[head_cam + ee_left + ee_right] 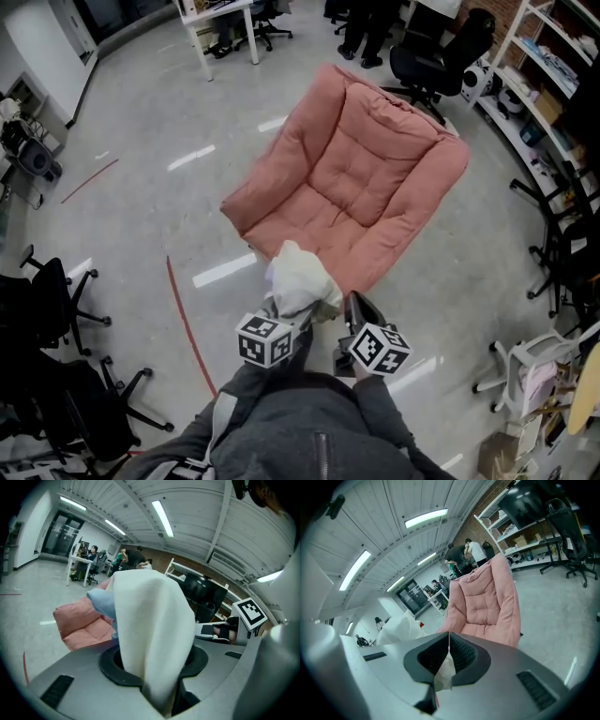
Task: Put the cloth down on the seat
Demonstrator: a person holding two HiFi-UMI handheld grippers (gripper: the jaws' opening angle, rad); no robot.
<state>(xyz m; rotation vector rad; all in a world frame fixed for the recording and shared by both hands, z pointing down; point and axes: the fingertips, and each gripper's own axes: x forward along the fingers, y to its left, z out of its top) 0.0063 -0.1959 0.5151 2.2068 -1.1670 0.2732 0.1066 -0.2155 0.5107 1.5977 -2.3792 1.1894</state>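
Both grippers approach a pink armchair [361, 173], carrying the cloth [300, 278] between them. The left gripper [284, 309] is clamped on a thick fold of the cream-white cloth [154, 634], which rises out of its jaws [157, 670] and fills the centre of the left gripper view; a pale blue part shows on the fold's left. The right gripper [354, 307] has its jaws nearly together on a small corner of the same cloth [443, 673], pinched deep in the gripper's throat [448, 654]. In the head view the bunched cloth hangs just before the front edge of the seat [323, 211], not yet on it. The armchair [487, 602] stands on a grey polished floor [150, 197]. A red line [187, 328] lies to the armchair's left, black office chairs [56, 300] further left, shelving [548, 84] to its right, and a white table [220, 23] beyond it.
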